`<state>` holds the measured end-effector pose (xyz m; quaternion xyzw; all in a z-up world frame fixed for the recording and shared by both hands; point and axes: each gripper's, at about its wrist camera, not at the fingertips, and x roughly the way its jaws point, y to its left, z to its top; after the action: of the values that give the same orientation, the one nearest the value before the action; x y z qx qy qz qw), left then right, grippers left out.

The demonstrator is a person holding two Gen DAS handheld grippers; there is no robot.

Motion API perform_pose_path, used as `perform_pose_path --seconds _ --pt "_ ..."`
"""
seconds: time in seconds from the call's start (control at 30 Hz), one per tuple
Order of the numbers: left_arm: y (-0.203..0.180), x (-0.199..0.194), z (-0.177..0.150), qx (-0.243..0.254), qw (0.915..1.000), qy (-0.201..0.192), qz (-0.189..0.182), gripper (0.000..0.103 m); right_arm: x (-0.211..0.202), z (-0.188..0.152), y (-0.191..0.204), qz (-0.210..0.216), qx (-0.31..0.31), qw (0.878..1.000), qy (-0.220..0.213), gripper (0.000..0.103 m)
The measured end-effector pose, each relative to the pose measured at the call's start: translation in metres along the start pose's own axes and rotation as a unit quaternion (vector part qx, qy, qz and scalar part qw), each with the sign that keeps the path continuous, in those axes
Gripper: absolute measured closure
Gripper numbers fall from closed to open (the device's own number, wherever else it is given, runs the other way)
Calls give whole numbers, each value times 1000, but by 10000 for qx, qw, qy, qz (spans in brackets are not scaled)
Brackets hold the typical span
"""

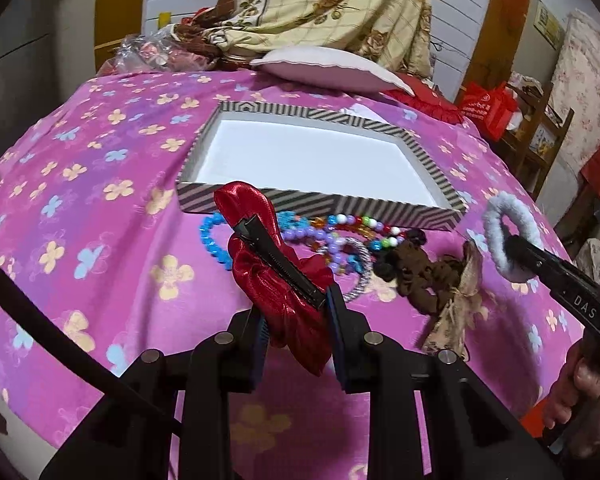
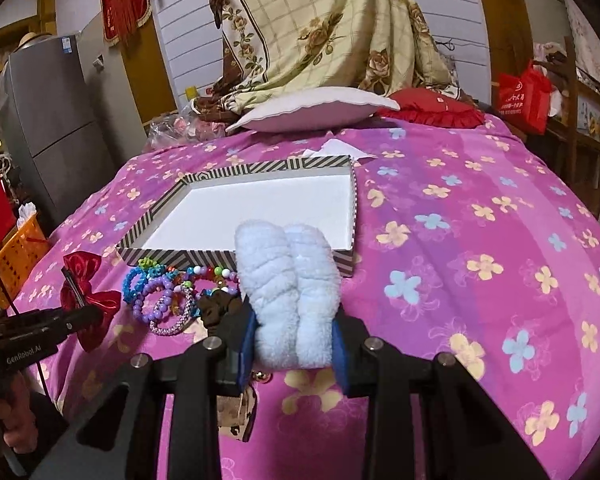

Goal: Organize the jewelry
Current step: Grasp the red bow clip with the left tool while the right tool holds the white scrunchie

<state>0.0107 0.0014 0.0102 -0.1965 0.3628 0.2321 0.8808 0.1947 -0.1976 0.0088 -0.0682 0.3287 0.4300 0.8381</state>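
Your left gripper [image 1: 296, 320] clamps the red bow clip [image 1: 272, 264], your right gripper [image 2: 292, 332] squeezes the fluffy blue scrunchie [image 2: 288, 292], both just before the striped box [image 1: 384, 204], beside the bead bracelets [image 1: 340, 236]

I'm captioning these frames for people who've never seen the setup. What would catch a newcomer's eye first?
Probably the two held pieces: the left gripper is clamped on a shiny red bow clip, and the right gripper squeezes a fluffy pale-blue scrunchie. Behind them, an empty striped box sits on the pink flowered bedspread, with a tangle of bright bead bracelets just in front of its near wall.
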Motion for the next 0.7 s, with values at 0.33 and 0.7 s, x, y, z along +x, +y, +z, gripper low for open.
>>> perform_pose_path --seconds 0.33,0.7 --pt "-8 3 -1 94 9999 37 47 103 -2 -1 4 -35 -28 10000 -12 70" --pt "-2 11 -6 136 9997 70 181 103 3 -3 4 -144 -34 9998 113 70"
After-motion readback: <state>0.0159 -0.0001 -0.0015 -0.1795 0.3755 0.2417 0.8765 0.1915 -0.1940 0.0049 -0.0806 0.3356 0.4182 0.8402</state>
